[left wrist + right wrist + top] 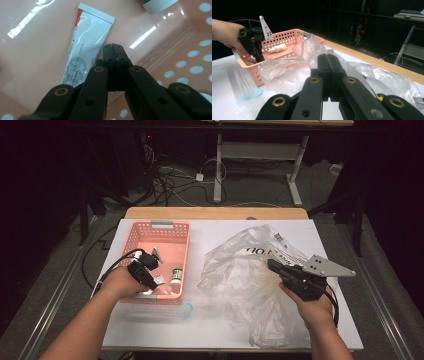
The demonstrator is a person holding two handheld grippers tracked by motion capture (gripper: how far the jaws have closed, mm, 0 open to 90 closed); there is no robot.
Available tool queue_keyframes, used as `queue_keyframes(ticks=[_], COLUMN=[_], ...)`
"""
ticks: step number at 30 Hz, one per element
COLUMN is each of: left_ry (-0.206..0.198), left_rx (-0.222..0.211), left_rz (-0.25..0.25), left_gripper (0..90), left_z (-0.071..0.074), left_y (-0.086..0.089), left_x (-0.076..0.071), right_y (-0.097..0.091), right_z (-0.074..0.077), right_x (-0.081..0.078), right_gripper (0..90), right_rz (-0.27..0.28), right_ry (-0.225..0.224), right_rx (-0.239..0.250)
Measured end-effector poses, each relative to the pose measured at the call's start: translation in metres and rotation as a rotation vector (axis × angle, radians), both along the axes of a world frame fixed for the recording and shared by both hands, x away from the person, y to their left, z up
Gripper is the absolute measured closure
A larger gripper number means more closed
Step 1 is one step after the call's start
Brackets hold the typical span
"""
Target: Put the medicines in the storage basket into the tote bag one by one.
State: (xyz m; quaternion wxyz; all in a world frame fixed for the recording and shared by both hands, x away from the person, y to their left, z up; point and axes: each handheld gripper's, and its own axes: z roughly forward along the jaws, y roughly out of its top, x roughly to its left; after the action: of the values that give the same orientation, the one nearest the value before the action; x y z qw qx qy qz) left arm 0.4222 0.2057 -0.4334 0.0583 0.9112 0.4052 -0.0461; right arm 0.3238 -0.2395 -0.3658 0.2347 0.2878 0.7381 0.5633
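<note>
A pink perforated basket point(162, 227) sits left of centre on the white table. On its floor lie a white tube point(85, 45) with blue print and a green-capped bottle point(176, 275). My left gripper point(145, 272) reaches into the basket's near end. Its jaws are shut, and its tips point(113, 47) hover just past the tube's right side with nothing between them. A crumpled clear plastic bag point(245, 275) lies on the right half of the table. Low over the bag, my right gripper point(272, 265) is shut too point(327, 58), with no plastic seen between the jaws.
A small clear bluish cap point(186, 311) lies on the table in front of the basket. A little white bottle point(277, 48) rests further back in the basket. Something yellow point(381, 97) peeks out by the bag. Desk legs and cables stand beyond the table's far edge.
</note>
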Motion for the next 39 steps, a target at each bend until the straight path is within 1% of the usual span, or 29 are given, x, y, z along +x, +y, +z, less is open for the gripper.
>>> queue_keyframes(ticks=[2, 4, 8, 10, 11, 14, 16, 19, 20, 22, 24, 25, 26, 27, 28, 29, 30, 31, 32, 34, 36, 39], left_ry=[0.003, 0.016, -0.005, -0.015, -0.022, -0.061, -0.08, -0.112, -0.119, -0.137, -0.145, -0.147, -0.156, -0.164, -0.173, -0.171, -0.161, -0.143, -0.13, -0.126, -0.109, -0.076], left_rx=[0.013, 0.031, 0.039, 0.047, 0.046, 0.031, 0.03, 0.05, 0.047, 0.03, 0.007, 0.002, 0.005, 0.016, 0.019, 0.016, 0.012, 0.012, 0.023, 0.055, 0.069, 0.085], left_rz=[-0.002, 0.0, 0.004, 0.014, 0.025, 0.059, 0.074, 0.097, 0.107, 0.12, 0.132, 0.143, 0.15, 0.156, 0.169, 0.183, 0.197, 0.209, 0.207, 0.215, 0.232, 0.233], left_gripper=[87.8, 87.9, 87.8, 87.8, 87.9, 87.9, 87.9, 87.9, 87.9, 87.6, 87.0, 81.4, 73.0, 73.0, 67.7, 55.8, 51.6, 51.6, 47.5, 44.3, 44.0, 44.1], left_z=[-0.001, -0.002, -0.002, -0.004, -0.005, -0.006, -0.006, -0.006, -0.005, -0.001, 0.006, 0.008, 0.011, 0.013, 0.014, 0.016, 0.016, 0.015, 0.014, 0.012, 0.009, 0.005], left_y=[-0.001, -0.003, -0.003, -0.003, -0.002, 0.001, 0.003, 0.008, 0.01, 0.012, 0.015, 0.016, 0.018, 0.02, 0.022, 0.025, 0.028, 0.029, 0.03, 0.03, 0.029, 0.027], left_x=[0.001, 0.003, 0.011, 0.016, 0.019, 0.027, 0.03, 0.034, 0.034, 0.032, 0.029, 0.027, 0.025, 0.023, 0.022, 0.021, 0.02, 0.019, 0.018, 0.016, 0.016, 0.015], right_y=[0.0, 0.001, 0.001, 0.001, 0.002, 0.003, 0.003, 0.003, 0.003, 0.003, 0.004, 0.004, 0.004, 0.004, 0.004, 0.005, 0.005, 0.005, 0.005, 0.005, 0.005, 0.005], right_z=[0.0, 0.0, 0.0, -0.001, -0.001, -0.002, -0.002, -0.003, -0.003, -0.003, -0.003, -0.003, -0.003, -0.003, -0.003, -0.002, -0.002, -0.002, -0.002, 0.0, 0.0, 0.0], right_x=[0.0, 0.0, 0.001, 0.001, 0.001, 0.001, 0.002, 0.002, 0.002, 0.002, 0.002, 0.002, 0.002, 0.002, 0.002, 0.001, 0.001, 0.001, 0.0, -0.001, -0.001, -0.001], right_gripper=[90.0, 90.0, 90.0, 90.0, 90.0, 90.0, 90.0, 90.0, 90.0, 90.0, 90.0, 90.0, 90.0, 90.0, 90.0, 90.0, 90.0, 90.0, 90.0, 90.0, 90.0, 90.0], right_rz=[0.0, 0.001, 0.007, 0.008, 0.006, 0.008, 0.008, 0.008, 0.008, 0.012, 0.01, 0.01, 0.013, 0.013, 0.013, 0.014, 0.016, 0.016, 0.017, 0.017, 0.019, 0.021], right_ry=[0.001, -0.002, -0.003, 0.003, 0.007, 0.003, 0.004, 0.009, 0.009, 0.01, 0.008, 0.008, 0.008, 0.008, 0.009, 0.009, 0.006, 0.006, 0.004, 0.004, -0.001, -0.002], right_rx=[0.002, 0.002, 0.0, -0.003, 0.0, -0.004, -0.004, -0.004, -0.005, -0.006, -0.006, -0.006, -0.008, -0.008, -0.008, -0.007, -0.006, -0.006, -0.007, -0.004, 0.0, 0.002])
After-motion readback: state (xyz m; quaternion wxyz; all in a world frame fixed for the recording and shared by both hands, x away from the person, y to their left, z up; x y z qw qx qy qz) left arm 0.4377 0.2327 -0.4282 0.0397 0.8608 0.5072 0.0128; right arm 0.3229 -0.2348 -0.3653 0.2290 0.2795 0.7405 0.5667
